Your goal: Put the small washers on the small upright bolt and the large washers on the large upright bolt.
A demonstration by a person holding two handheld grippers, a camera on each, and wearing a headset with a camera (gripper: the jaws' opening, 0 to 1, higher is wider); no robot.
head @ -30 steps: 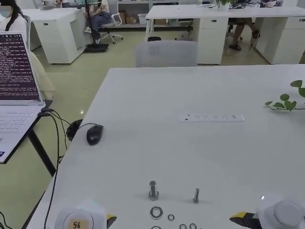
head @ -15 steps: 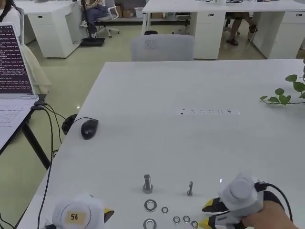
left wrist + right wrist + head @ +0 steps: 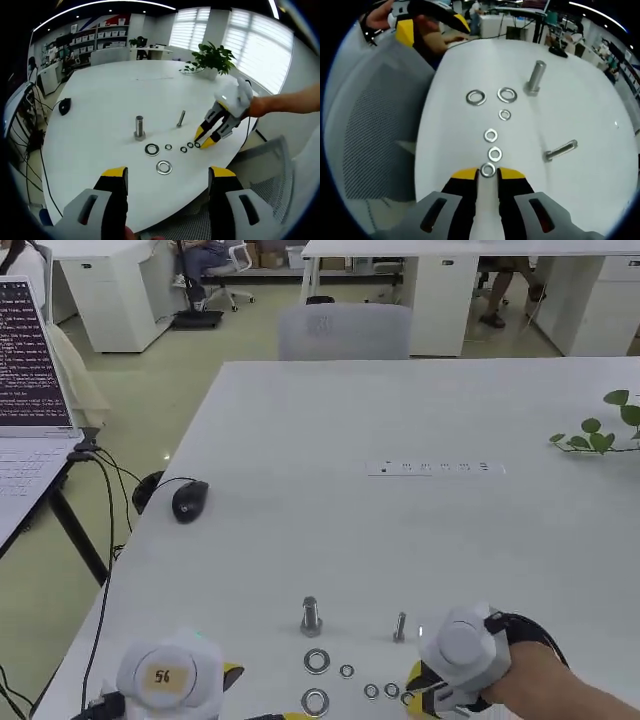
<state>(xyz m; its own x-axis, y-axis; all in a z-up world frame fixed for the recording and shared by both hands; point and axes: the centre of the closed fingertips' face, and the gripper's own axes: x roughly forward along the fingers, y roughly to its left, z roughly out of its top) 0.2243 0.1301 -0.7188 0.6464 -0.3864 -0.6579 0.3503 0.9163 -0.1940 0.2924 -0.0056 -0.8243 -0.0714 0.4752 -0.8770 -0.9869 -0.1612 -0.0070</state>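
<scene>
The large upright bolt (image 3: 310, 615) and the small upright bolt (image 3: 400, 627) stand near the front of the white table (image 3: 420, 530). Two large washers (image 3: 317, 661) (image 3: 314, 702) lie flat before the large bolt. Several small washers (image 3: 371, 691) run in a row to their right. My right gripper (image 3: 419, 692) is down at the right end of that row. Its jaws stand narrowly open with the end small washer (image 3: 488, 170) flat on the table between the tips. My left gripper (image 3: 168, 173) is wide open and holds nothing, hovering just short of a large washer (image 3: 163, 167).
A black mouse (image 3: 190, 500) and its cable lie at the table's left edge, beside a laptop (image 3: 25, 390) on a side stand. A white power strip (image 3: 435, 468) is mid-table, a plant sprig (image 3: 600, 430) at far right, and a grey chair (image 3: 345, 332) behind.
My right gripper has come in from the lower right, moving left to the end of the small washer row. The left gripper has stayed put. The head camera tilted down slightly.
</scene>
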